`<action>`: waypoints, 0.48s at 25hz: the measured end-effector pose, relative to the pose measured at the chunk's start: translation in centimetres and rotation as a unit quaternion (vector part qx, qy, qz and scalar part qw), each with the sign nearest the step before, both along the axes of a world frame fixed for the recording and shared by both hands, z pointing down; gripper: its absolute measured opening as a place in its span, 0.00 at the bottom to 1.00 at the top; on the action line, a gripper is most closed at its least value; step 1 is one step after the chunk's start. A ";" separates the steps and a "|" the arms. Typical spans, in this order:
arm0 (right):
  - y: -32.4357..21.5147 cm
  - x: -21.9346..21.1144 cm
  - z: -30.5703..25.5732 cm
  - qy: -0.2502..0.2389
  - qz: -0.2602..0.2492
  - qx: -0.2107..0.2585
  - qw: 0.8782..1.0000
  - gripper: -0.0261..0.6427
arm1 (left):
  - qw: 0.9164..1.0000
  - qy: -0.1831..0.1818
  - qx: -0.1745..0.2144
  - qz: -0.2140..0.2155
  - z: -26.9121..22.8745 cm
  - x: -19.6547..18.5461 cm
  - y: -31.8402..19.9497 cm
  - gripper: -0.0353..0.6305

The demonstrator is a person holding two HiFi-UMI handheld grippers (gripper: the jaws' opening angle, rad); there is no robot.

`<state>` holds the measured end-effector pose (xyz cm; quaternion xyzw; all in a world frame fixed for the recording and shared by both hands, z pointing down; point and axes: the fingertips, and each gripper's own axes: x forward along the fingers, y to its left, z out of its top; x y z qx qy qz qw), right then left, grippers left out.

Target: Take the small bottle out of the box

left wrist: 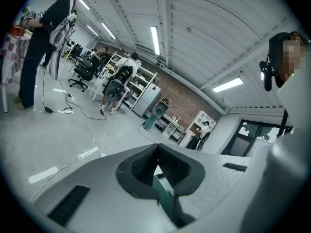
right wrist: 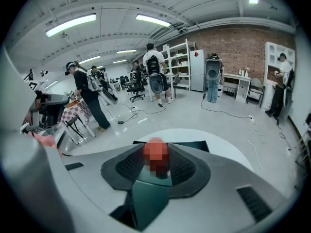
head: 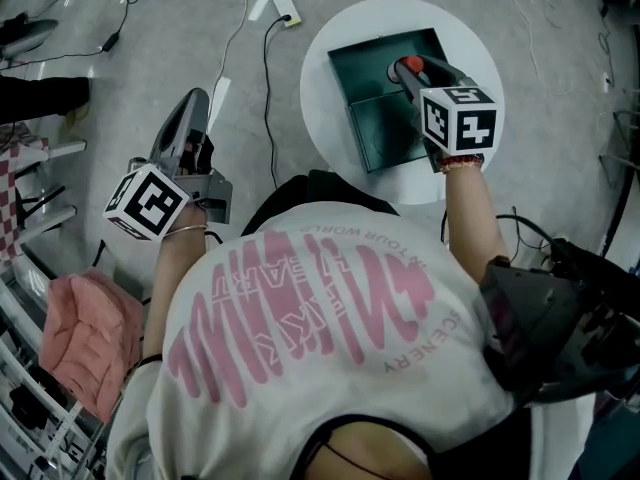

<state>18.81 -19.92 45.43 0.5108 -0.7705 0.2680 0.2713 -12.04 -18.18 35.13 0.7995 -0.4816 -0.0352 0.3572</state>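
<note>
The left gripper (head: pixel 193 103) hangs off to the near left of the person, well apart from the table and over bare floor. Its jaws are pressed together with nothing between them. I judge it is parked there because this job needs one hand only, and keeping it out to the side leaves the space over the box free.

Farther off and to the right, the right gripper (right wrist: pixel 156 153) slants down over the open dark green box (head: pixel 372 88), which sits on the round white table (head: pixel 325 118). Its jaws pinch the small bottle (head: pixel 408 65) by the red top, a pad against each side. That hold near the top keeps the jaws above the box walls, so the bottle can come straight up without the gripper knocking the rim.

The bottle is thus in the right gripper's grasp, over the far right part of the box. Whether its base is already clear of the box I cannot tell, as the gripper hides its lower part. Beyond the table lie loose cables (head: pixel 268 58) on the floor.
</note>
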 end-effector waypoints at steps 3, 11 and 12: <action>1.2 -0.2 -1.7 0.006 0.016 0.016 1.000 0.25 | 1.000 0.013 0.015 0.013 -0.9 -0.4 0.6 0.06; 4.8 0.0 -6.4 0.023 0.063 0.062 0.996 0.25 | 0.996 0.019 0.055 0.070 -3.3 -0.6 2.3 0.06; 5.2 -0.2 -7.2 0.024 0.066 0.067 0.995 0.25 | 0.994 0.022 0.061 0.084 -3.8 -0.3 2.6 0.06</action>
